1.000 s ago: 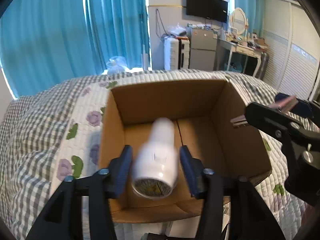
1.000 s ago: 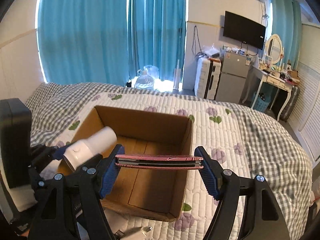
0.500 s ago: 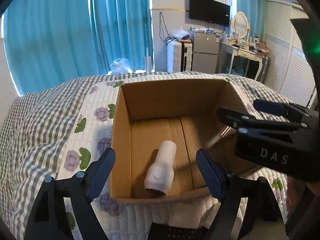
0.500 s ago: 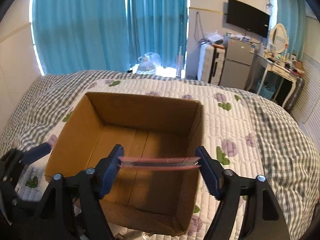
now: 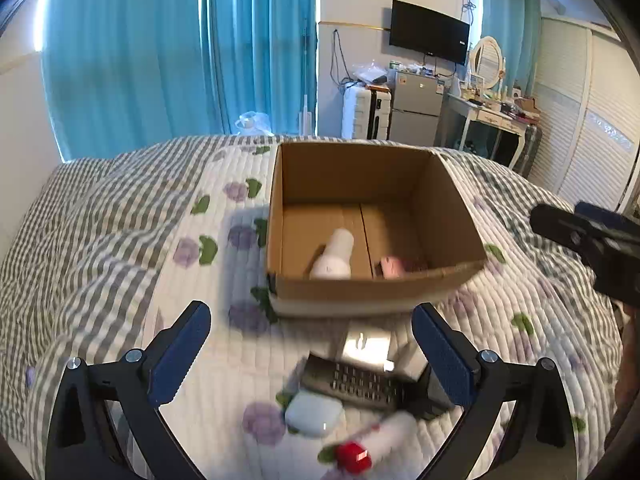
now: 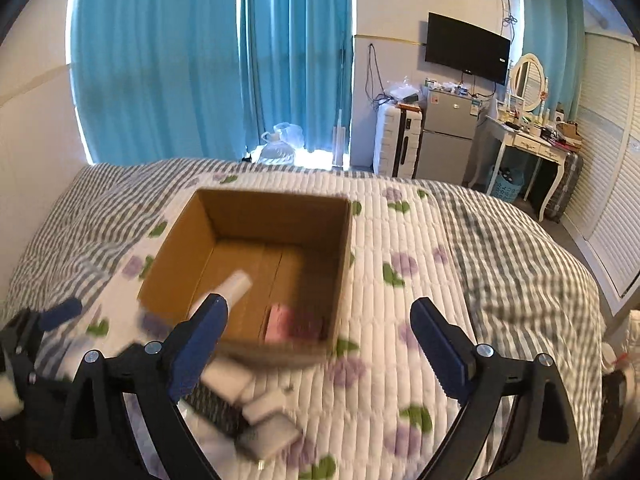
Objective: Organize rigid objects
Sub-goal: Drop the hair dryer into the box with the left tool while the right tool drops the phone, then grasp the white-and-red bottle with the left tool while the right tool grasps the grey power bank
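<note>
brown cardboard box (image 5: 376, 280) held white bottle (image 5: 334, 254) and pink case (image 6: 294, 322). both left gripper (image 5: 310, 354) and right gripper (image 6: 320, 344) gaped empty. black ribbed remote (image 5: 356, 382) lay crosswise just ahead of left gripper, nearer it.

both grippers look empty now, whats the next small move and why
Probably lower the left gripper onto the white case just below it. Both grippers are open and empty, the white bottle and pink item already lie in the cardboard box, and loose items remain on the quilt.
</note>
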`<action>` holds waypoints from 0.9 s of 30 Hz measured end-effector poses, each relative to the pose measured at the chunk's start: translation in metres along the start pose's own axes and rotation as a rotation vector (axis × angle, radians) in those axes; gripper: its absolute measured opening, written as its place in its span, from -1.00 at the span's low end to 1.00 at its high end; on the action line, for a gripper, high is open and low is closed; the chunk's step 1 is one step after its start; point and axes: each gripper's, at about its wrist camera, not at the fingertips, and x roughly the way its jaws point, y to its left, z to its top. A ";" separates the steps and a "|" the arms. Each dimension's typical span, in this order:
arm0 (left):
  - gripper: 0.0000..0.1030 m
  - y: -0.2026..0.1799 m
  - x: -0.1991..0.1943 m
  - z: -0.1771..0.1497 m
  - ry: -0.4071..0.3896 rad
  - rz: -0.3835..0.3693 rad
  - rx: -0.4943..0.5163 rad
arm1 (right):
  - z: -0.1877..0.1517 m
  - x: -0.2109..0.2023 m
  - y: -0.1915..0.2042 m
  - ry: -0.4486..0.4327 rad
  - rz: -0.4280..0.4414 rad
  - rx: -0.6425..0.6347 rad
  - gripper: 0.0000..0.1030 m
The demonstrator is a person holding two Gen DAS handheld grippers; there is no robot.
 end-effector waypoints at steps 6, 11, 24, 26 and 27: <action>0.98 -0.002 -0.005 -0.033 0.033 -0.046 -0.007 | -0.050 -0.019 0.002 0.031 -0.001 0.005 0.83; 0.98 -0.024 0.010 -0.064 0.076 -0.089 0.105 | -0.084 0.003 0.000 0.100 -0.016 0.014 0.85; 0.66 -0.067 0.063 -0.112 0.245 -0.184 0.218 | -0.133 0.058 -0.021 0.246 0.014 0.116 0.85; 0.56 -0.067 0.070 -0.113 0.273 -0.172 0.213 | -0.134 0.058 -0.021 0.244 0.014 0.122 0.85; 0.43 -0.068 0.072 -0.113 0.285 -0.168 0.215 | -0.135 0.059 -0.021 0.245 0.014 0.124 0.85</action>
